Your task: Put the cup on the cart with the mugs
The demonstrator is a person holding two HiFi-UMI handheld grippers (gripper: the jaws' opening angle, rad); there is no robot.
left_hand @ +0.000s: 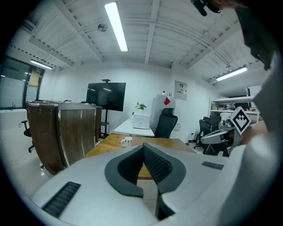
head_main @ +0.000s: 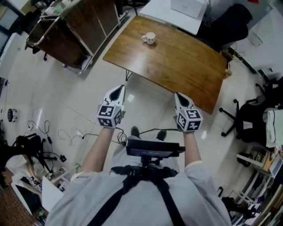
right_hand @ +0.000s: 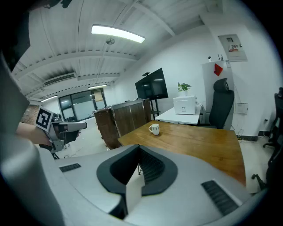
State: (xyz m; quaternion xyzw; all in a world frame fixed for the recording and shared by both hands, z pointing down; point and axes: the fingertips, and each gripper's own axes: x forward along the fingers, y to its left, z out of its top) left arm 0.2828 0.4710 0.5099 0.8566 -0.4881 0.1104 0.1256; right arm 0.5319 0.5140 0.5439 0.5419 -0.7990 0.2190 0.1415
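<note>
A white cup (head_main: pixel 150 38) with a handle stands on the far part of the wooden table (head_main: pixel 177 66); it also shows in the left gripper view (left_hand: pixel 126 141) and the right gripper view (right_hand: pixel 154 128). The dark wooden cart (head_main: pixel 66 31) stands left of the table, with small items on its top that I cannot make out. My left gripper (head_main: pixel 118 90) and right gripper (head_main: pixel 180 97) are held side by side over the floor, short of the table's near edge and far from the cup. Both are shut with nothing between the jaws.
A white table (head_main: pixel 177 11) carrying a white box stands behind the wooden one. Black office chairs (head_main: pixel 247 119) are at the right. Cables (head_main: pixel 66 134) and bags lie on the floor at the left. A black screen (left_hand: pixel 106 96) stands by the back wall.
</note>
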